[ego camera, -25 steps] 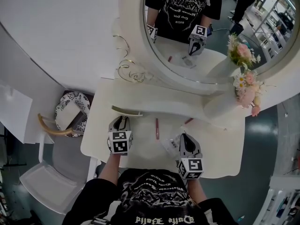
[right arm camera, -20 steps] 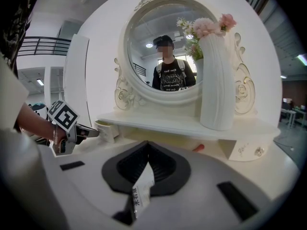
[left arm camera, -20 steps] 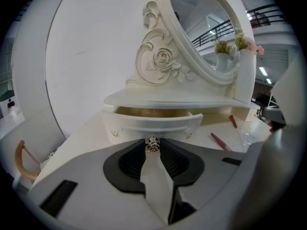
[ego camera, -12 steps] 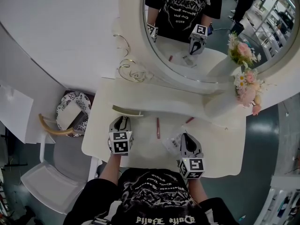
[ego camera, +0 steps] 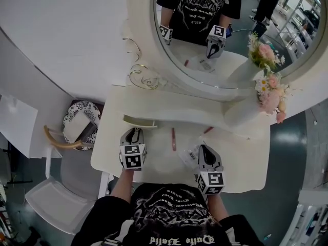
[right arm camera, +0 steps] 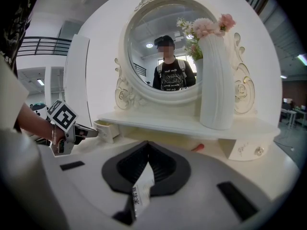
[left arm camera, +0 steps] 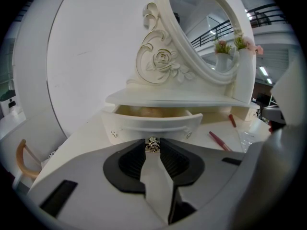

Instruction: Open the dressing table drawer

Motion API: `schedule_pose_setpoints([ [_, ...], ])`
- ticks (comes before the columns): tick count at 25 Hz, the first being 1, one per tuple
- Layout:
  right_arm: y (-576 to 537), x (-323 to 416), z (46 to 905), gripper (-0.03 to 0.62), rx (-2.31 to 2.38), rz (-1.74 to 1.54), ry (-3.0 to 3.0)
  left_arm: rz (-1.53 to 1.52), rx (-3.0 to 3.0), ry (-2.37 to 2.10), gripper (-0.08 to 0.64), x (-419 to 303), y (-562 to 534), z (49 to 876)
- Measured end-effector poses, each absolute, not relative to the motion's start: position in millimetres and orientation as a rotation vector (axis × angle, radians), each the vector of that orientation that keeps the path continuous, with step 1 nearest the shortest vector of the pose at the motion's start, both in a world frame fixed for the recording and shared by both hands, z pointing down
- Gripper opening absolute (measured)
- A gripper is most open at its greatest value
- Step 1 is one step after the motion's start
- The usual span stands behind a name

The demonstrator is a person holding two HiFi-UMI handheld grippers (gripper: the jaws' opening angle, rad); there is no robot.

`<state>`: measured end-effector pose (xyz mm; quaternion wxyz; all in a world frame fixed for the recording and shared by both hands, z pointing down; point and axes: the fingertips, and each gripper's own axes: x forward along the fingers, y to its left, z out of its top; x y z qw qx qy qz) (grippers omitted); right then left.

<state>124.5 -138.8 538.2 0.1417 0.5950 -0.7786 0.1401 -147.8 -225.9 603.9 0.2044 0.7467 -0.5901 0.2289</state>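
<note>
Though it stands only partway out from under the shelf [left arm camera: 172, 98], drawer [left arm camera: 151, 123] already shows its wood-toned inside. It's at the left end of the bench [ego camera: 241, 168]. Knob [left arm camera: 152, 144] on the curved front is pinched between the tips of the left claw [left arm camera: 152, 148], jaws part-closed on it. Right claw [right arm camera: 146, 150] hangs over the bench's front right, well apart from the drawer, jaws together, nothing gripped. Red pen [ego camera: 173, 139] lies between the two claws, with a clear packet [ego camera: 187, 155] just beside the right one. Behind them is the oval mirror [ego camera: 220, 35]. White vase [right arm camera: 217, 80] with flowers stands on the shelf's right.
</note>
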Motion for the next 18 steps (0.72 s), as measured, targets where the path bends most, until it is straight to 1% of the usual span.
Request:
schedule_pose_setpoints([
  [18, -137.0, 125.9, 540.4, 0.011, 1.722, 0.415, -2.248, 0.636, 2.075, -1.655, 0.103, -150.0, -220.0, 603.5],
])
